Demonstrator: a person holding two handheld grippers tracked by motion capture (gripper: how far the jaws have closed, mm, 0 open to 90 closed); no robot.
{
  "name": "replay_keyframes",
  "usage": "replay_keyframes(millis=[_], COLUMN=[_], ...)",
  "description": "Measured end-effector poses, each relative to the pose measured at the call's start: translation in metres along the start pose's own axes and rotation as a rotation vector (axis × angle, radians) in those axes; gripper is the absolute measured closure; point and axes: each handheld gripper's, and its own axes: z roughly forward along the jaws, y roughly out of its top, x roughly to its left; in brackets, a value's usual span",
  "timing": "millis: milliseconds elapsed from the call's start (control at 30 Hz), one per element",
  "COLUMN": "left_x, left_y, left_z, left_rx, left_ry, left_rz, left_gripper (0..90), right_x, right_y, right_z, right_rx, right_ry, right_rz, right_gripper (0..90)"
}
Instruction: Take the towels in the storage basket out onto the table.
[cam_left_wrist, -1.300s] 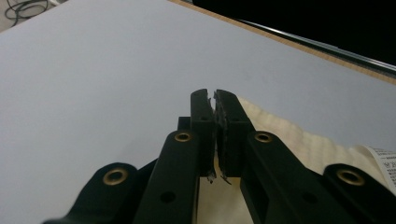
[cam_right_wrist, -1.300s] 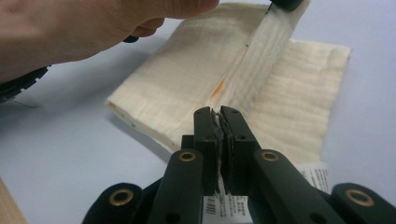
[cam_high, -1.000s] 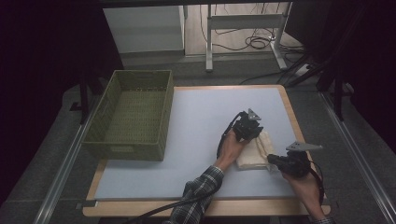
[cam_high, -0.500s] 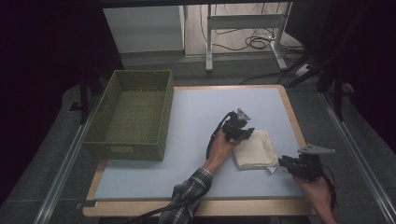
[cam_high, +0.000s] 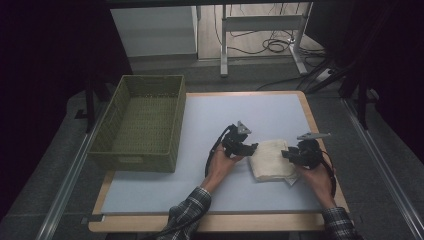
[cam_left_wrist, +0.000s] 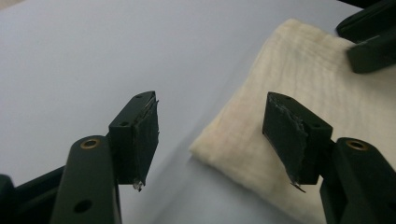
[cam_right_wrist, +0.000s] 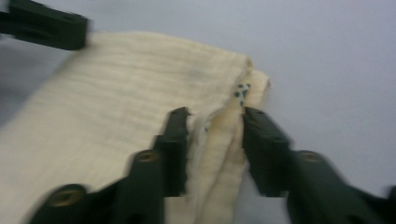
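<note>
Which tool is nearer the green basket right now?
Left. The left tool sits at the folded cloth's near edge, on the green basket's side; the right tool is at the cloth's far edge.

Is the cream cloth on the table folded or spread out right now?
Folded. The cream woven cloth lies as a compact rectangle on the pale blue table top, and stacked layered edges show in the right gripper view.

- One folded cream cloth (cam_high: 270, 159) lies on the counter (cam_high: 210, 120).
- One green woven basket (cam_high: 140, 122) stands on the counter.
- Two hand-held grippers are there: the left hand-held gripper (cam_high: 250, 148) and the right hand-held gripper (cam_high: 287, 154).
- Two hands hold them, the left hand (cam_high: 222, 167) and the right hand (cam_high: 315, 176).
- One counter carries all of it.
</note>
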Motion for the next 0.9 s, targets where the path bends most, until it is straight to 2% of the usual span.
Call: replay_keyframes(millis=[67,100,200,333,400,467,567,633,800,900], left_x=[0.002,0.003,0.005,0.003,0.001,0.000,0.000,0.002,0.005,0.006], left_y=[-0.003,-0.004,-0.005,-0.004,-0.003,-0.003,-0.003,-0.003,-0.003,-0.004], left_z=[-0.001,-0.001,-0.003,-0.004,-0.003,-0.001,-0.001,-0.002,-0.007,-0.010], left_rx=[-0.001,-0.003,-0.007,-0.013,-0.013,-0.008,0.006,0.013,0.012,0.020], left_ry=[0.003,0.002,0.001,-0.003,-0.004,-0.005,-0.001,-0.002,0.006,0.013], left_rz=[-0.007,-0.011,-0.024,-0.023,-0.018,-0.017,-0.008,-0.007,-0.012,-0.009], left_gripper=[36.1,36.1,36.1,36.1,36.1,36.1,36.2,36.3,36.3,36.3], right_x=[-0.001,-0.001,0.000,-0.003,-0.007,-0.010,-0.014,-0.013,-0.001,0.006], right_y=[-0.001,-0.002,-0.001,0.002,0.001,-0.002,-0.005,-0.005,-0.012,-0.023], right_z=[0.006,0.007,-0.002,-0.021,-0.019,-0.009,-0.003,-0.011,-0.035,-0.041], right_rx=[0.008,0.007,-0.007,-0.035,-0.024,-0.002,0.006,-0.010,0.021,0.045], right_ry=[0.019,0.026,0.020,-0.021,-0.022,-0.020,-0.017,-0.014,-0.014,-0.016], right_rz=[0.007,0.005,-0.005,-0.024,-0.021,-0.015,-0.006,-0.001,-0.031,-0.042], right_gripper=[86.1,87.8,88.6,88.5,88.3,87.4,79.8,72.6,61.9,53.5])
